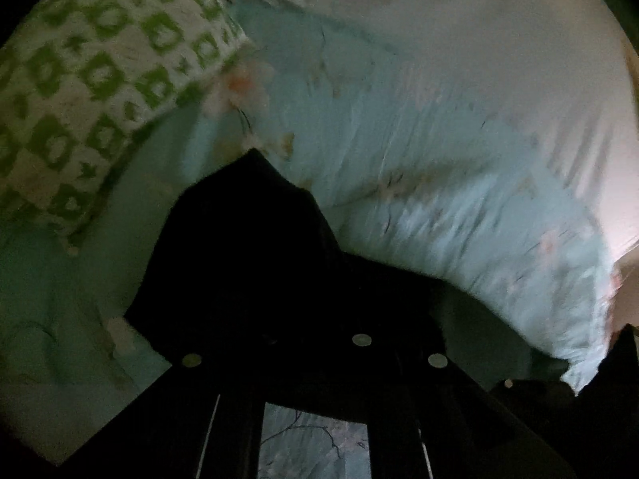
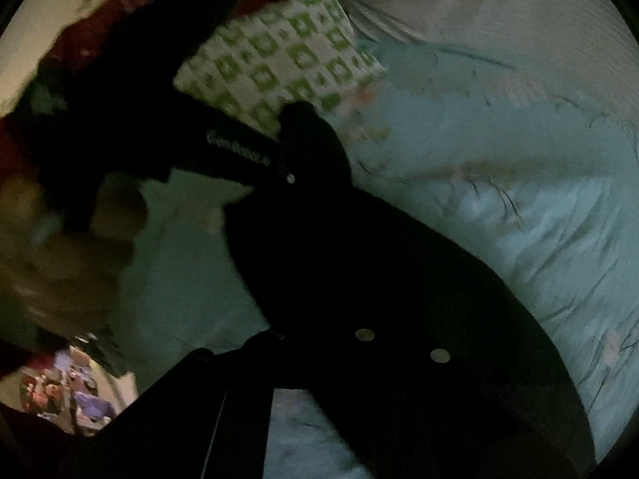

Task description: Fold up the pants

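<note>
On the bed (image 1: 459, 159), both grippers, left (image 1: 315, 343) and right (image 2: 319, 343), pinch the dark pants (image 1: 247, 247), lifted but not yet visibly folded; folding remains.

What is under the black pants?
Under the black pants lies the light blue flowery bedspread, showing all around them. The green-and-white pillow sits behind. Whatever lies directly beneath the dark cloth is covered and too dark to see.
</note>
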